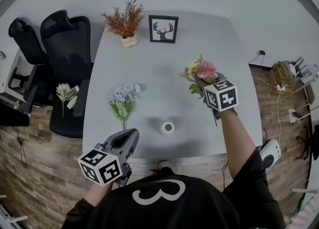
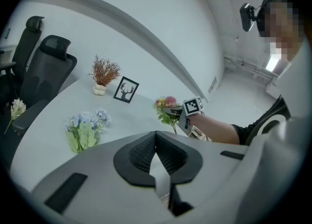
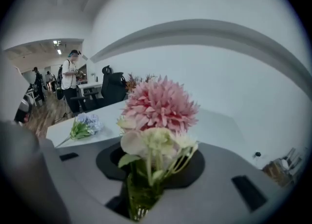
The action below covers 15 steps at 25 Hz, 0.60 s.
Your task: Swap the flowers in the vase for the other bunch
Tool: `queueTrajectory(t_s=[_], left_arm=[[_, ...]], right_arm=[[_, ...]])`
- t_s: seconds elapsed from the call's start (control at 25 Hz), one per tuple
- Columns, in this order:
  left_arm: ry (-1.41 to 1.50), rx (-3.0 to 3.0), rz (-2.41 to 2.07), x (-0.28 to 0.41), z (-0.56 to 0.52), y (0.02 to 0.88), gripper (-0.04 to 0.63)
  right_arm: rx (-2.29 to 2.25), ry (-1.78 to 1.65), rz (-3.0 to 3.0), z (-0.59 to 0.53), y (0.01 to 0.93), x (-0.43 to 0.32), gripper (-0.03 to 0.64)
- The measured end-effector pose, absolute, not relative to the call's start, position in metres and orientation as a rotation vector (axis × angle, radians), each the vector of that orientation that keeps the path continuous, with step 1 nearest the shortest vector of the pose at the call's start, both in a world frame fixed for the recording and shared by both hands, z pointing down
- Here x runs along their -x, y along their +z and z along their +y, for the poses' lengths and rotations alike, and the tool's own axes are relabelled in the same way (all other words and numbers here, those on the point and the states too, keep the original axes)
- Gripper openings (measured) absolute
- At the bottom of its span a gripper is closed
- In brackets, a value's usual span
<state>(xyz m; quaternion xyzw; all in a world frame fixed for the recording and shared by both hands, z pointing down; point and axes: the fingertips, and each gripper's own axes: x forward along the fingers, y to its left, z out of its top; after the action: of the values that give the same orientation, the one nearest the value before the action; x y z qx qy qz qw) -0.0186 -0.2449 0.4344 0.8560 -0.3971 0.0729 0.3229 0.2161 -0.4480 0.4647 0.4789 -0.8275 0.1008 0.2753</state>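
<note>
The grey table (image 1: pixel 164 63) fills the middle of the head view, and two black office chairs (image 1: pixel 67 38) stand at its left side. The left gripper (image 1: pixel 127 142) hangs over the near edge of the table; its jaws are closed together and nothing is between them. The right gripper (image 1: pixel 203 82) is above the right part of the table, and its jaws are pressed on the green stems of the pink bunch (image 1: pixel 204 69), which stands up from them. The blue bunch (image 1: pixel 123 96) lies flat on the table, left of the middle. At the far edge stand a deer picture (image 1: pixel 163 29) and a dried red plant (image 1: pixel 124 19). The small white vase (image 1: pixel 167 127) stands near the front edge, right of the blue bunch.
</note>
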Motion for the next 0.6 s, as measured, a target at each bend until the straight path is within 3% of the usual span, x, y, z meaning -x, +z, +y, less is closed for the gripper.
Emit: queueTrajectory(t_s=[0.6], left_arm=[[0.159,-2.431,-0.873,-0.028,-0.219,0.398,0.009]], right_arm=[[-1.473,0.042,-2.545,-0.298,0.328,-0.203,0.137]])
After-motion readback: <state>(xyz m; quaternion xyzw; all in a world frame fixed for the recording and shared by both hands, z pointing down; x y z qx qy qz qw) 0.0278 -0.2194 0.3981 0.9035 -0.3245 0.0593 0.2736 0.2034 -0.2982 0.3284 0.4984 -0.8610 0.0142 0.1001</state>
